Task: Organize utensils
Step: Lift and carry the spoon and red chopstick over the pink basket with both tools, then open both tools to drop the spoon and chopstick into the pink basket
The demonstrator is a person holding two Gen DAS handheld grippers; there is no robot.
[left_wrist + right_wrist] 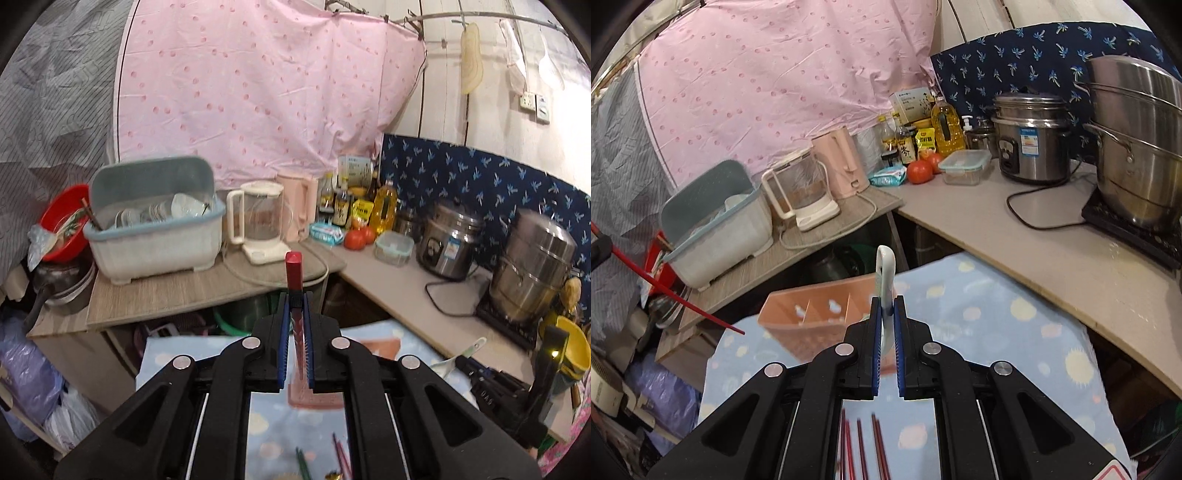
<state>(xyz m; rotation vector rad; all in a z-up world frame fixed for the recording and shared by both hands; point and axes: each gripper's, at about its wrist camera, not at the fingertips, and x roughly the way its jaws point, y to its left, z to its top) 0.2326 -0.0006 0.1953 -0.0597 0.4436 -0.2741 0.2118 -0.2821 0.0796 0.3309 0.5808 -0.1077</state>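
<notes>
My left gripper (pixel 296 301) is shut on a red chopstick (pixel 294 271) that sticks up between its fingers; the same chopstick (pixel 676 295) crosses the left of the right wrist view. My right gripper (pixel 885 301) is shut on the handle of a pale white-green spoon (pixel 885 273), held above the blue patterned cloth (pixel 979 325). A pink divided utensil tray (pixel 812 317) lies on the cloth just beyond and left of the right gripper. Several red chopsticks (pixel 864 446) lie on the cloth below the right gripper. Coloured chopsticks (pixel 341 456) lie below the left gripper.
A grey-blue dish rack (pixel 155 225) with dishes, a glass kettle (pixel 258 221), a pink jug (pixel 299 206), bottles and tomatoes (pixel 358 236) stand on the wooden counter. A rice cooker (pixel 1030 144) and a steel steamer pot (pixel 1137 147) stand on the right counter. A white spoon (pixel 458 356) lies at right.
</notes>
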